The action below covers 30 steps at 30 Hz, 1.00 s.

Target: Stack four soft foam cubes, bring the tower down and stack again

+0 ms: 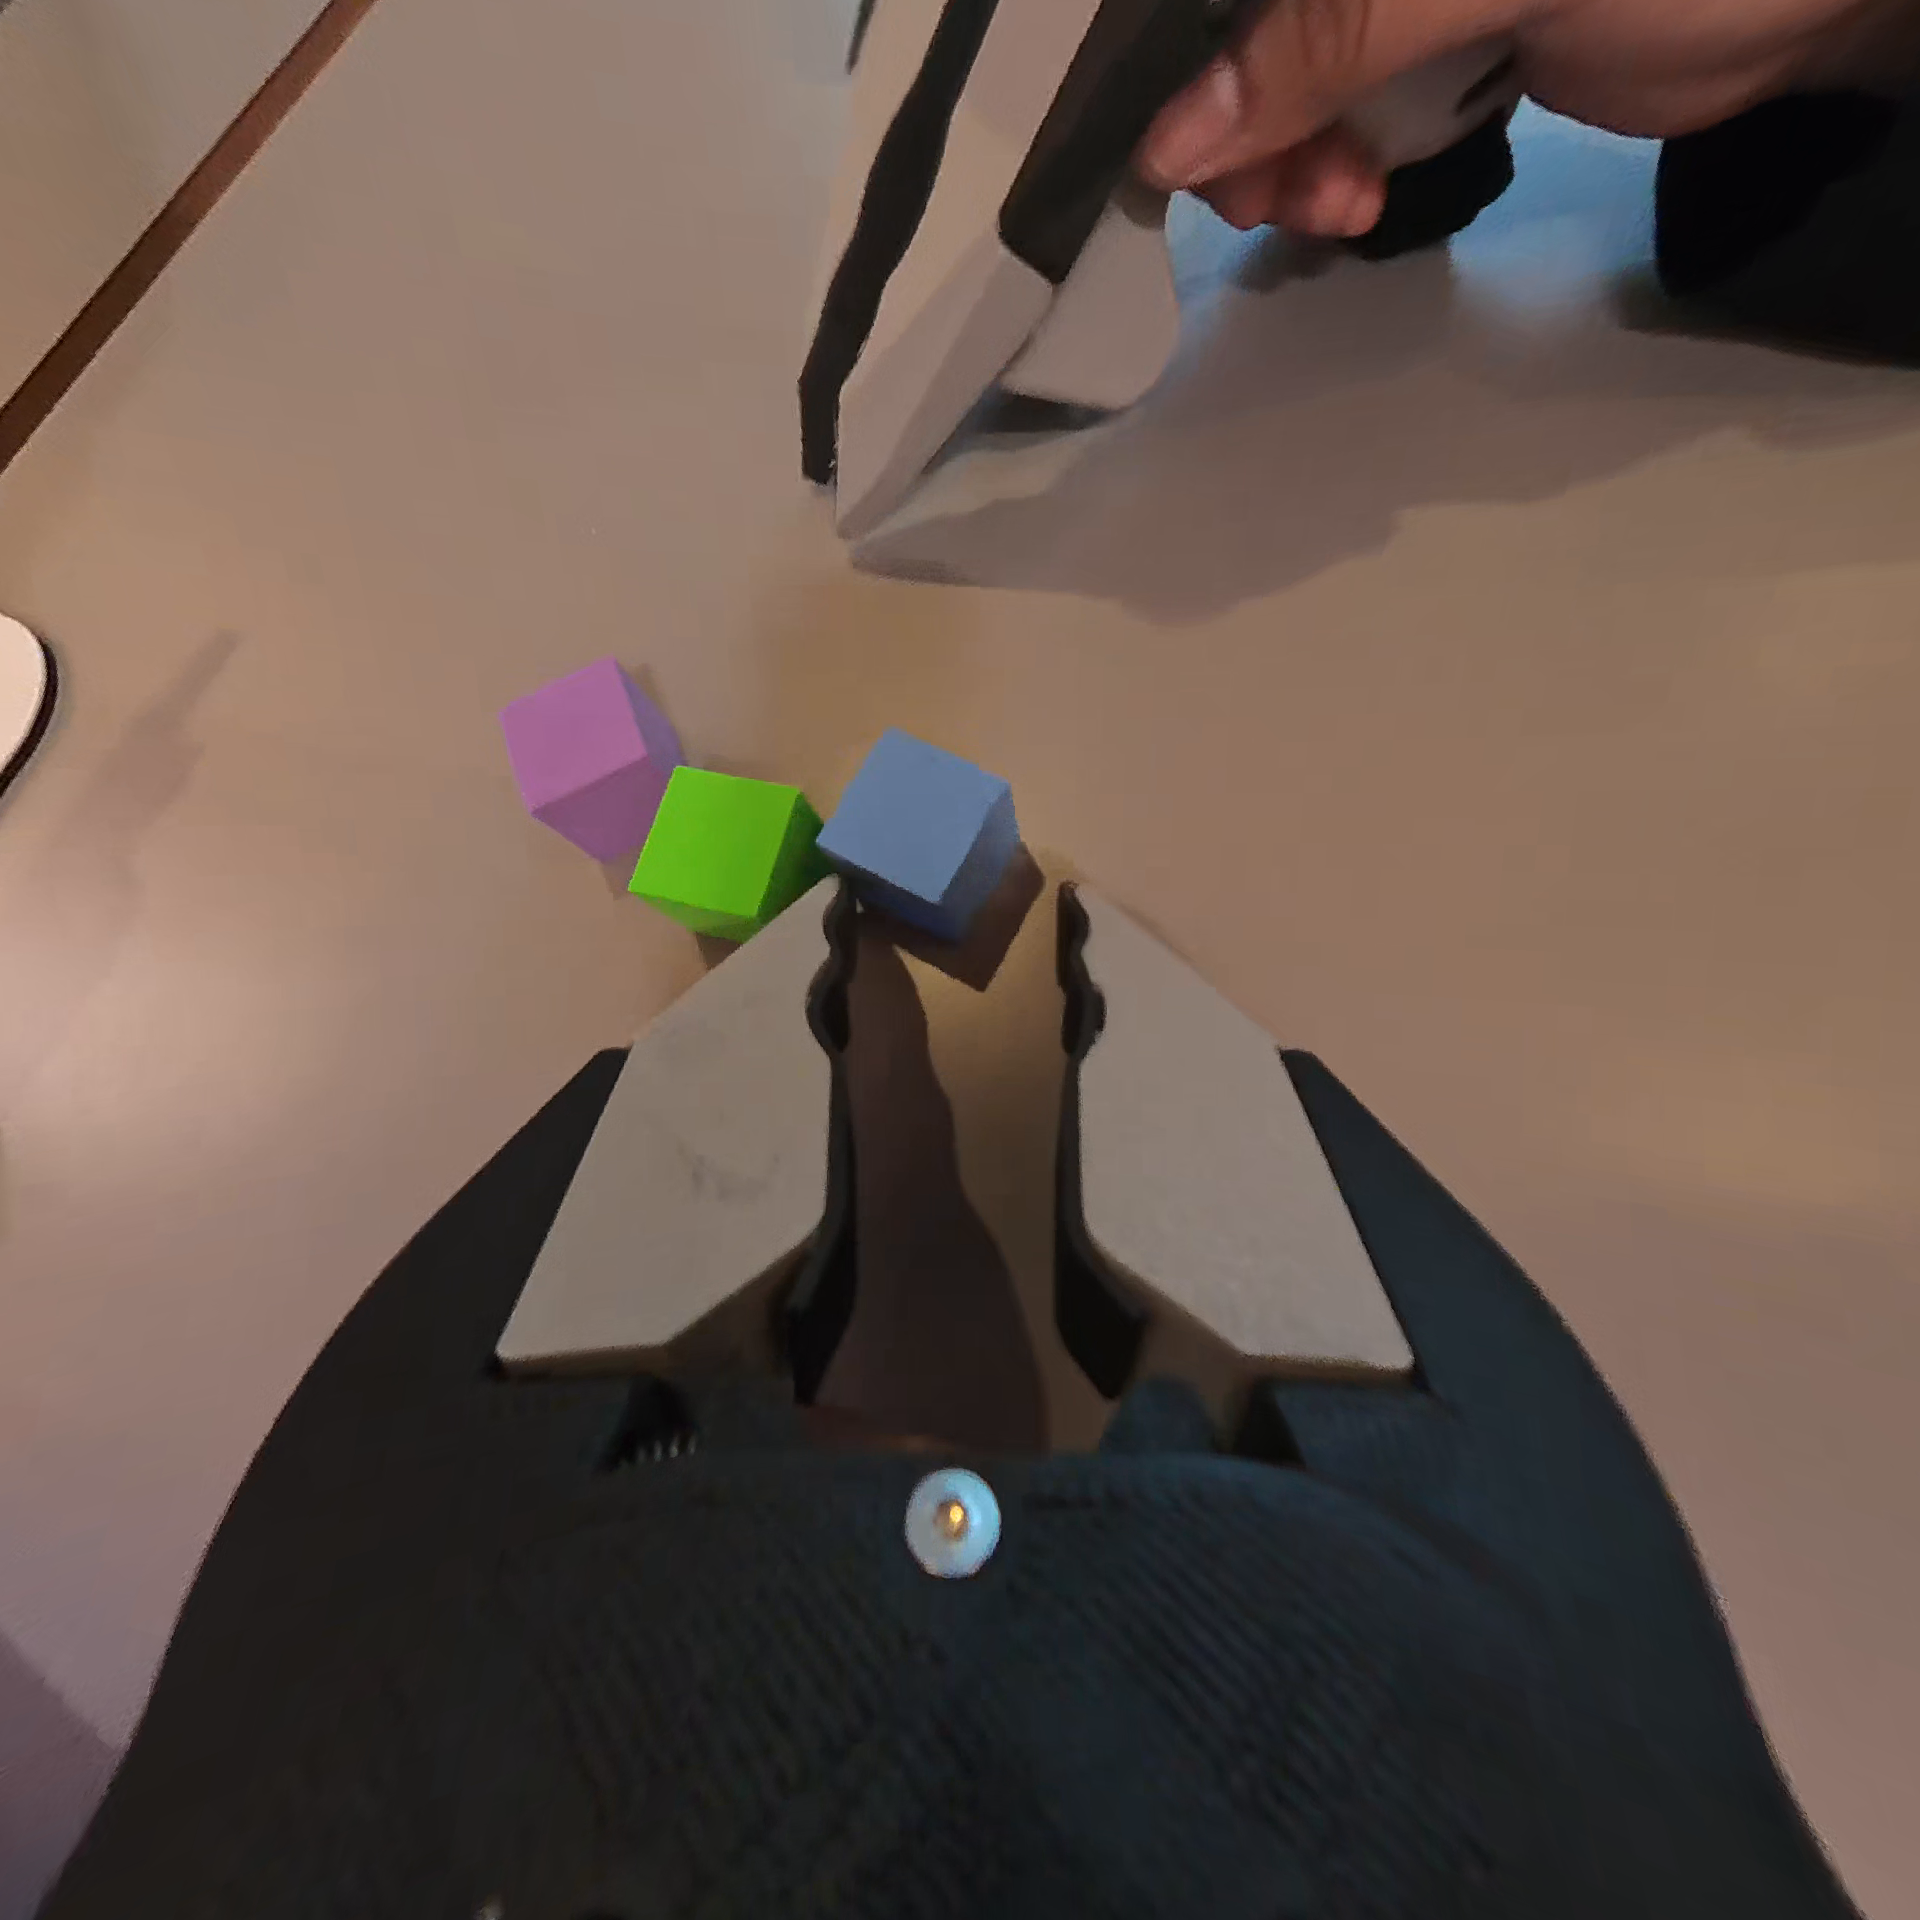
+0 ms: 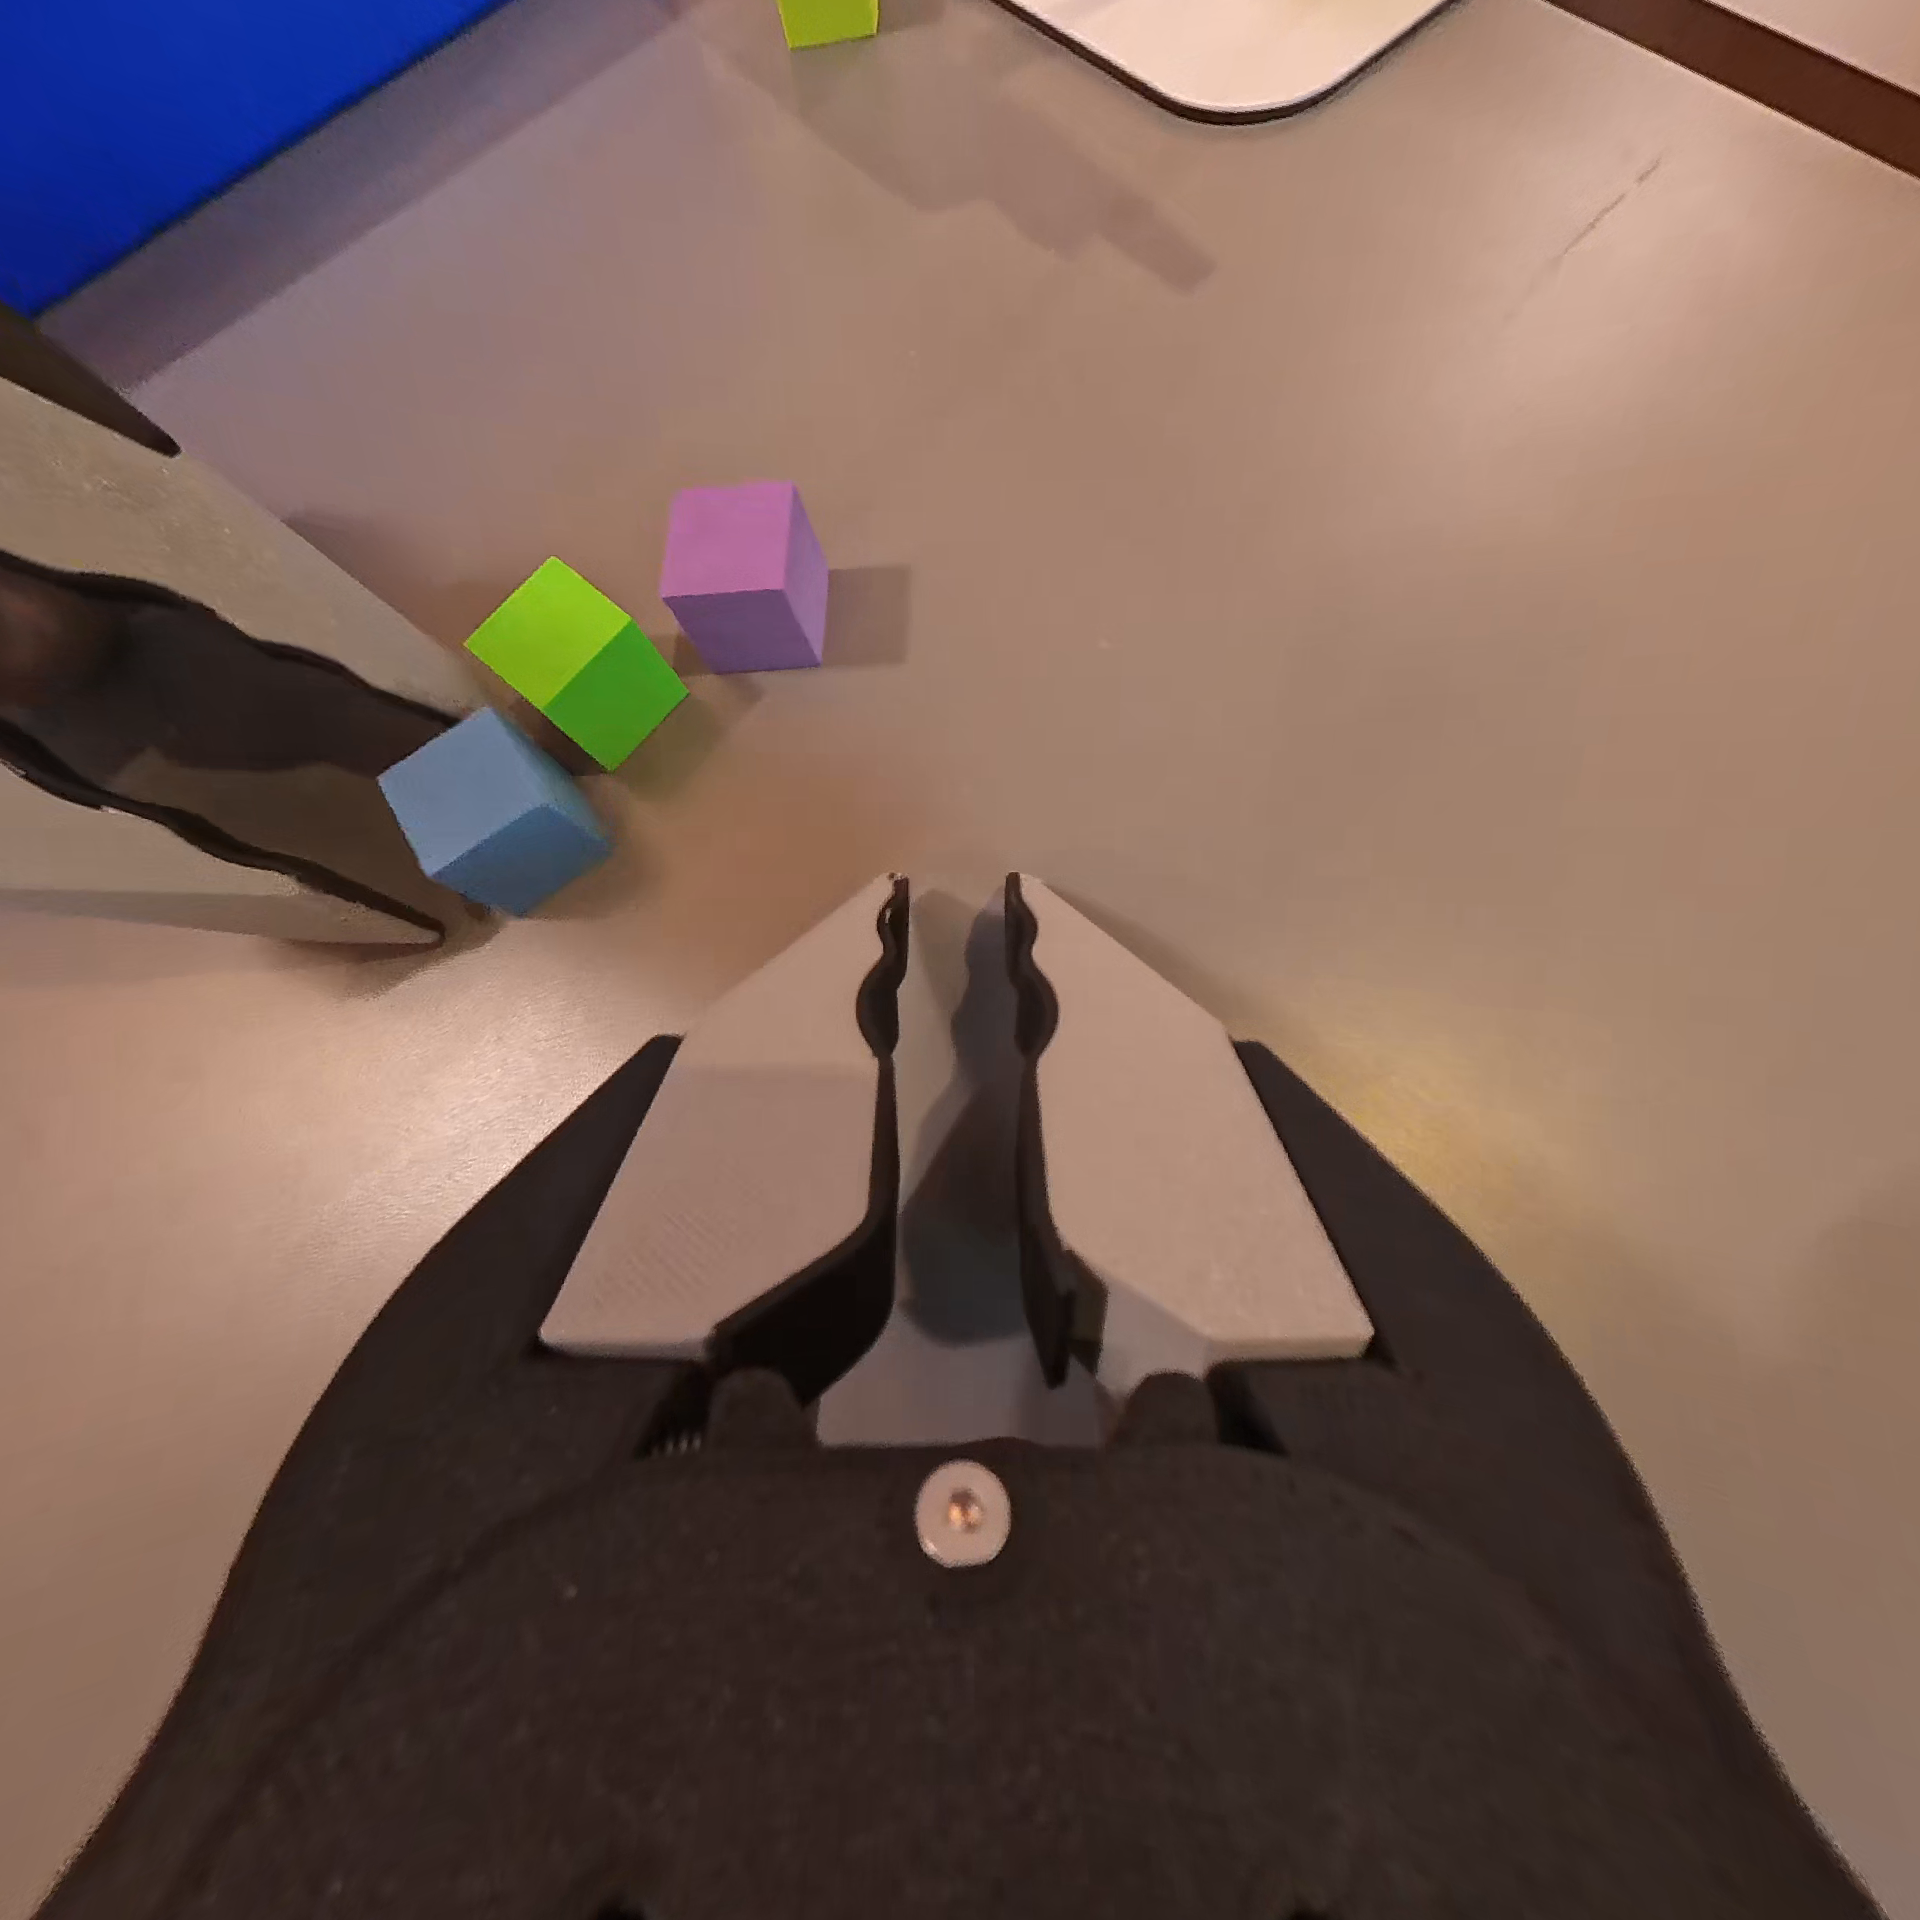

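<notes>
A blue cube sits tilted on the table, right at the tips of my open left gripper, touching its left fingertip and leaning towards a green cube. A purple cube stands just beyond the green one. In the right wrist view the blue cube, green cube and purple cube lie ahead to the left, with the left gripper coming in from the left. My right gripper is narrowly open and empty, low over the table. A second green cube lies far off.
A white rounded object lies near the table's brown edge and also shows in the left wrist view. A bright blue surface is at the far left. A hand holds the right gripper. The tips of one gripper are about 10 centimeters away from the tips of the other.
</notes>
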Each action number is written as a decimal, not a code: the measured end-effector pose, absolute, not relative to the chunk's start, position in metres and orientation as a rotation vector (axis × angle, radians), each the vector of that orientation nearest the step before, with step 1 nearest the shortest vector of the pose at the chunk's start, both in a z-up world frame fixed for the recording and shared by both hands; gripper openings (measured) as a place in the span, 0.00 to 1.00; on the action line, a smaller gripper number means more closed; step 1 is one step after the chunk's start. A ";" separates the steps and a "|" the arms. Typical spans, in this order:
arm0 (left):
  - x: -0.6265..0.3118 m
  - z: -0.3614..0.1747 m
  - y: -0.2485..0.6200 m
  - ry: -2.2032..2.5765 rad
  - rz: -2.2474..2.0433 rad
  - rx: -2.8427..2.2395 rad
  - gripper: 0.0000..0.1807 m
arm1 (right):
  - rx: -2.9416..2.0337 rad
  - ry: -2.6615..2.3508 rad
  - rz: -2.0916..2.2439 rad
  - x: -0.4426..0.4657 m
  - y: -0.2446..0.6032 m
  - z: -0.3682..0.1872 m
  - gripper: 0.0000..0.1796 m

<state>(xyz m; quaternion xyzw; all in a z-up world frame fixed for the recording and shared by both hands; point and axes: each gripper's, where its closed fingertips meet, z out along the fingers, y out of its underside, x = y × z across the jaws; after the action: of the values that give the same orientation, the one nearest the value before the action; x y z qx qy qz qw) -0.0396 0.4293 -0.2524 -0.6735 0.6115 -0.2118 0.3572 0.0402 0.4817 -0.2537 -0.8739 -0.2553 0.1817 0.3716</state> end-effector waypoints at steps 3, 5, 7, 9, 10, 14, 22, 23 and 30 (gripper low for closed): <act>-0.028 -0.252 0.411 1.670 -0.600 -1.672 0.19 | -2.236 -0.672 0.454 0.037 0.482 -0.254 0.09; -0.025 -0.252 0.414 1.650 -0.547 -1.658 0.19 | -2.233 -0.679 0.442 0.036 0.482 -0.254 0.09; -0.025 -0.249 0.424 1.608 -0.465 -1.642 0.19 | -2.234 -0.678 0.447 0.036 0.482 -0.254 0.09; -0.028 -0.243 0.436 1.549 -0.426 -1.626 0.19 | -2.235 -0.675 0.457 0.036 0.481 -0.254 0.09; -0.029 -0.239 0.440 1.516 -0.430 -1.623 0.19 | -2.235 -0.674 0.461 0.036 0.481 -0.254 0.09; -0.037 -0.221 0.451 1.416 -0.468 -1.610 0.18 | -2.233 -0.681 0.455 0.036 0.481 -0.254 0.10; -0.050 -0.210 0.498 1.194 -0.415 -1.707 0.18 | -2.233 -0.682 0.452 0.036 0.481 -0.254 0.10; -0.048 -0.217 0.498 1.198 -0.464 -1.755 0.20 | -2.233 -0.681 0.454 0.036 0.481 -0.254 0.10; -0.031 -0.229 0.510 1.167 -0.491 -1.880 0.26 | -2.232 -0.686 0.452 0.035 0.481 -0.254 0.10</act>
<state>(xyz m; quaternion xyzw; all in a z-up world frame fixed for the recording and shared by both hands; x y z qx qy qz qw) -0.0313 0.5098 -0.2286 -0.7514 0.4665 -0.1962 0.4235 0.0351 0.4811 -0.2539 -0.8709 -0.2677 0.1762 0.3725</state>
